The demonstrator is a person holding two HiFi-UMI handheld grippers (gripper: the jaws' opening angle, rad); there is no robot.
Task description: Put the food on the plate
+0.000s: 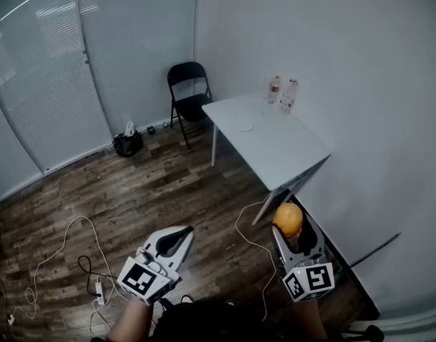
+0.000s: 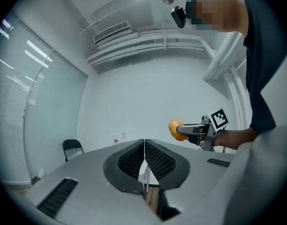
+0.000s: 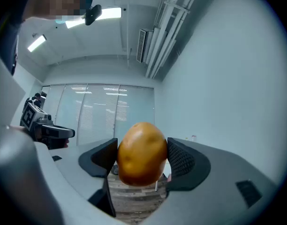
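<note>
A round orange-brown piece of food sits between the pads of my right gripper, which is shut on it and held up in the air. In the head view the food and right gripper are at lower right, short of the white table. A small white plate lies on that table, far ahead. My left gripper is at lower left over the wooden floor. Its pads are pressed together with nothing between them. From the left gripper view the food shows to the right.
Two bottles stand at the table's far edge by the wall. A black folding chair is behind the table and a dark bin stands by the blinds. White cables and a power strip lie on the floor at left.
</note>
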